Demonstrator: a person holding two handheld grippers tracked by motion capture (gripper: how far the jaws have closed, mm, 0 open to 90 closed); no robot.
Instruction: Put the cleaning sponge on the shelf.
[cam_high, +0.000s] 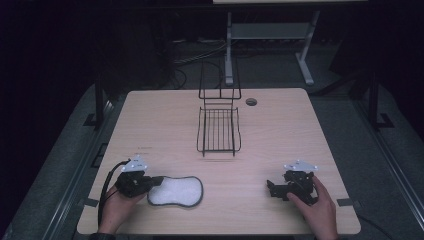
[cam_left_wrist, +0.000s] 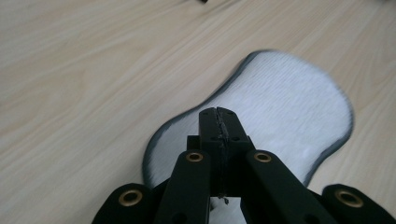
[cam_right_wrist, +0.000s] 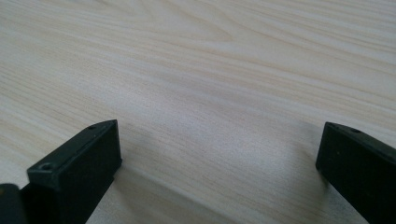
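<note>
High view: your left claw (cam_high: 156, 180) lies low at the near left of the tabletop (cam_high: 280, 135), its tip at the left end of the white pad (cam_high: 176, 191), a peanut-shaped piece with a dark rim lying flat. Your right claw (cam_high: 271, 189) rests near the right front edge, well apart from the pad. A black wire rack (cam_high: 218, 131) stands mid-table, farther back.

Left gripper view: your left claw (cam_left_wrist: 219, 116) has its jaws pressed together, nothing clearly between the tips. The white pad (cam_left_wrist: 280, 112) lies flat beneath and beyond them; whether the tips touch it you cannot tell here.

Right gripper view: your right claw (cam_right_wrist: 217, 154) stands wide, jaws far apart over bare wood, holding nothing.
</note>
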